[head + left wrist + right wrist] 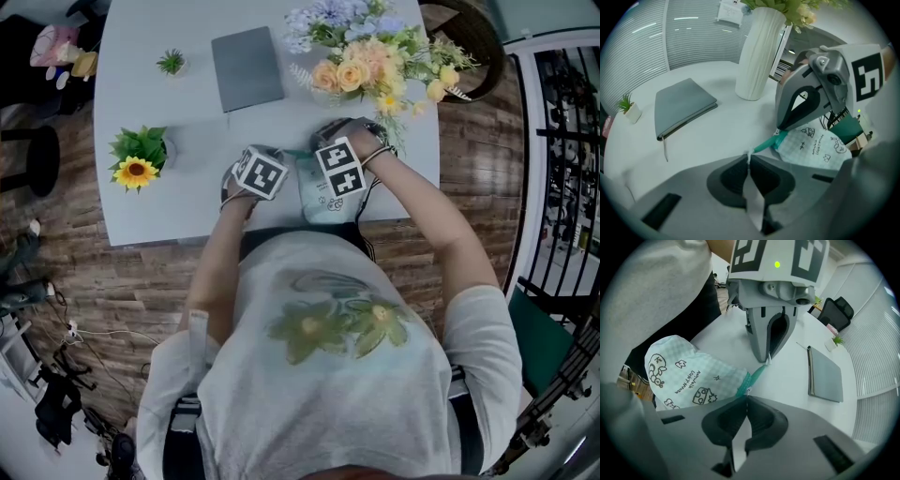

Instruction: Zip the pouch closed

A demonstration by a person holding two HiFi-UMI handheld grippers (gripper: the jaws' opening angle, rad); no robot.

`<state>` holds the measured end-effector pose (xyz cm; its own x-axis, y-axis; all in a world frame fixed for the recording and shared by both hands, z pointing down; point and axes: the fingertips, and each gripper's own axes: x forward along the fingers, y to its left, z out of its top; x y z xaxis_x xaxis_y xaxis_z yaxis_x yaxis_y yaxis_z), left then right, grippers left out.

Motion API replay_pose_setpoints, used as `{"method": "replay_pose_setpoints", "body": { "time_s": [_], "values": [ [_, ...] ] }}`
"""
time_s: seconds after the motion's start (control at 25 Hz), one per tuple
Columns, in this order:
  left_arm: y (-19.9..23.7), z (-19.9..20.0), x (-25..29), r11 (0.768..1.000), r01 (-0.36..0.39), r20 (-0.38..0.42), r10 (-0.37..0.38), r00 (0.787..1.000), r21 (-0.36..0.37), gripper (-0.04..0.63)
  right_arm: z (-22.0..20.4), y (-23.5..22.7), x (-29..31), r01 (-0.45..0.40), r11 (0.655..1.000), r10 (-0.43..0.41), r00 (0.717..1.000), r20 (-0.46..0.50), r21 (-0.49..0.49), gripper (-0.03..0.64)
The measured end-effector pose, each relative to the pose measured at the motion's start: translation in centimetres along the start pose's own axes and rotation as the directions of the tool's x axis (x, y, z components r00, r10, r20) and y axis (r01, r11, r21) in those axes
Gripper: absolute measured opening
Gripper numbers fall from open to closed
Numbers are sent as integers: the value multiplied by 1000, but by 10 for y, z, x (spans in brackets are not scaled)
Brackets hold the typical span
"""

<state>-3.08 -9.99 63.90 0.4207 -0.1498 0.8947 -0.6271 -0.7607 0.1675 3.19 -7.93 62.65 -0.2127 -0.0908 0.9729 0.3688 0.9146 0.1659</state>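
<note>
Head view: a pale table (187,122), with the checked pouch (323,199) at its 6 o'clock edge.

Left gripper view: the left gripper (749,161) pinches the teal zipper tail (764,145); the pouch lies at 2 o'clock.

Right gripper view: the right gripper (746,397) clamps the zipper tail where it meets the pouch, at 10 o'clock.

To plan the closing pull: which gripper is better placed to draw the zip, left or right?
Probably right. The right gripper is shut on the green zip beside the pouch, where the pull seems to be; the left gripper only pinches its far end.

soft cloth pouch (689,380), smooth matt table (150,103)
</note>
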Motion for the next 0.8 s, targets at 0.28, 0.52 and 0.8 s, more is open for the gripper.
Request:
{"method": "replay_pose_setpoints", "body": {
  "time_s": [0.28,0.52,0.8],
  "values": [
    [-5,-4,6,999,7,-13,-8,1000,-47,23,-3,2,-1,2,1000,-3,1000,11,25,18],
    [-4,-4,6,997,-16,-22,14,1000,-81,23,-5,3,-4,21,999,-22,999,32,42,18],
    [-2,-2,6,992,-57,-33,54,998,-111,23,-7,1,-5,40,999,-41,999,27,26,18]
  ]
}}
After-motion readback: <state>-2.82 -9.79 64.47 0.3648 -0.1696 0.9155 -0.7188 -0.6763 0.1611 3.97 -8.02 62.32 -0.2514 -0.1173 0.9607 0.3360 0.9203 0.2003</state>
